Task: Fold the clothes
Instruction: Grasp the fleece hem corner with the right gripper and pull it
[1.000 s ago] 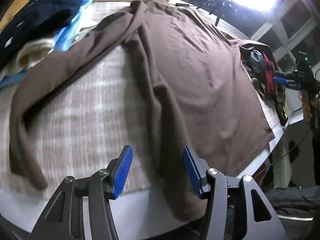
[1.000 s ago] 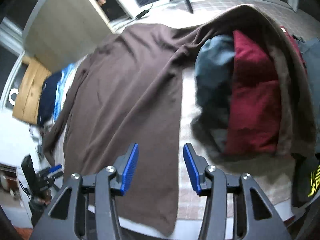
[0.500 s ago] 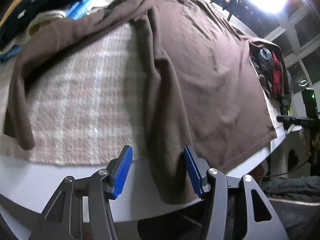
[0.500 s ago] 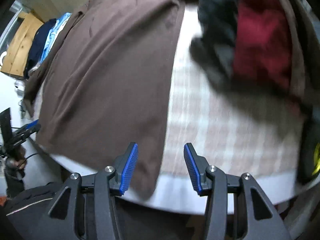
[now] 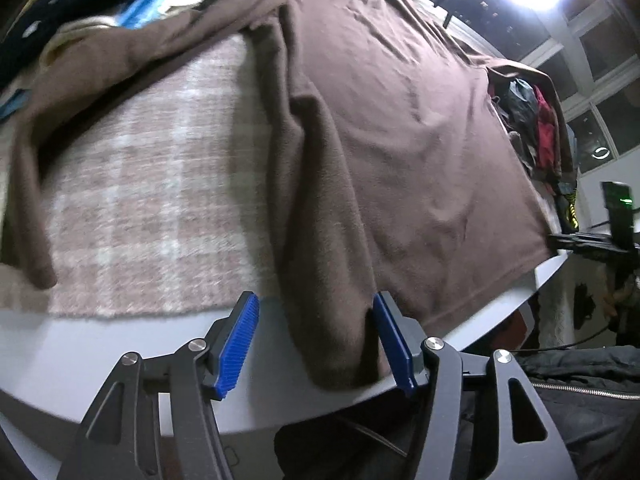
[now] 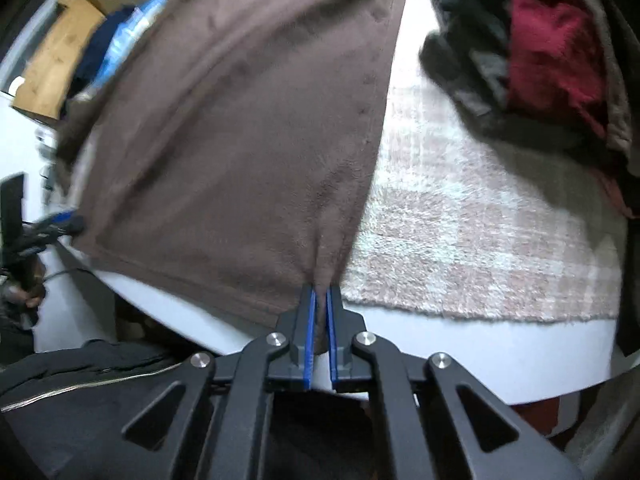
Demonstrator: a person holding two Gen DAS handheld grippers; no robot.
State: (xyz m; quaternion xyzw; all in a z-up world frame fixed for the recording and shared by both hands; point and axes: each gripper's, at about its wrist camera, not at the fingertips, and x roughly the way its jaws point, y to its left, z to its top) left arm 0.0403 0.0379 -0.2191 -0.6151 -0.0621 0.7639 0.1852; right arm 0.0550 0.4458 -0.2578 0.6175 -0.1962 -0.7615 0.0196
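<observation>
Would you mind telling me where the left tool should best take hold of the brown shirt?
Probably the brown shirt is best taken at its near hem corner, the bunched fold hanging over the table edge between the open left tool pads. Come from above and pinch across the fold, mirroring the right tool, already shut on the other hem corner.

Long-sleeved fleece shirt [image 5: 400,152]: plain dark brown. Woven cloth [image 5: 152,216] beneath: pink-beige with white plaid. Round tabletop [image 6: 460,356]: pale grey-white. Crumpled garment [image 6: 556,36] in the heap: deep red, beside dark grey-green. Ribbed gripper pads [image 5: 236,354]: bright blue, on black frames.
</observation>
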